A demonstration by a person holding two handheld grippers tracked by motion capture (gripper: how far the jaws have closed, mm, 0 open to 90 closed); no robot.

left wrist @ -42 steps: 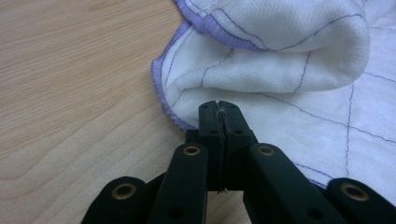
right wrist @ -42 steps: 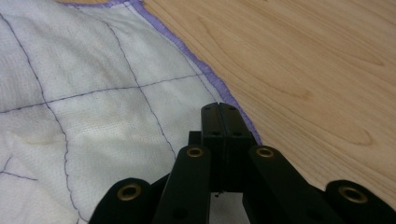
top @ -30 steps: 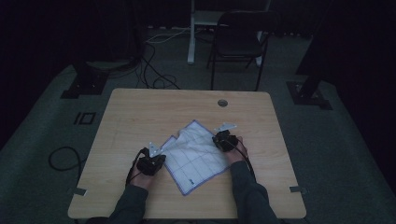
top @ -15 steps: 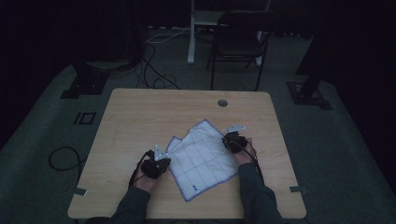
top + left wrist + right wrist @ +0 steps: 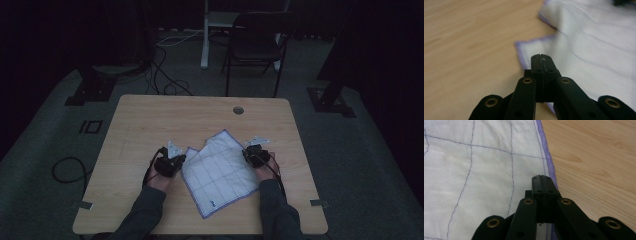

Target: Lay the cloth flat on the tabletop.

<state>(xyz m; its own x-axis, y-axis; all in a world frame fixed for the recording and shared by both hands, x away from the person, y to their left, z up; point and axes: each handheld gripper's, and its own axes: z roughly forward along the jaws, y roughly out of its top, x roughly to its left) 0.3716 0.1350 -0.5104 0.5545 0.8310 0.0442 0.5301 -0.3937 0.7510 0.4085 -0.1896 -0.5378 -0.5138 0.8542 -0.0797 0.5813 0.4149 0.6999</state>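
Both pairs of jaws are clenched tight, pads pressed together; whether any cloth is pinched between them I cannot tell. The left gripper (image 5: pixel 169 162) sits at the left edge of the cloth (image 5: pixel 220 172), and in the left gripper view its jaws point over a purple-hemmed corner of the cloth (image 5: pixel 584 50), which looks blurred. The right gripper (image 5: pixel 255 154) sits at the cloth's right edge; in the right gripper view its jaws lie over the hem where the cloth (image 5: pixel 474 182) meets bare wood. The cloth is white with a thin blue grid and purple border, spread mostly flat on the near half of the desk (image 5: pixel 150 120), turned at an angle, with a fold near its upper left. The desk is light wood with a round cable hole (image 5: pixel 238 110) near its far edge. It stands on grey carpet in a dim room; a dark chair (image 5: pixel 257 45) stands beyond it, cables (image 5: pixel 165 75) trail across the floor, and another cable (image 5: pixel 67 167) loops at the left
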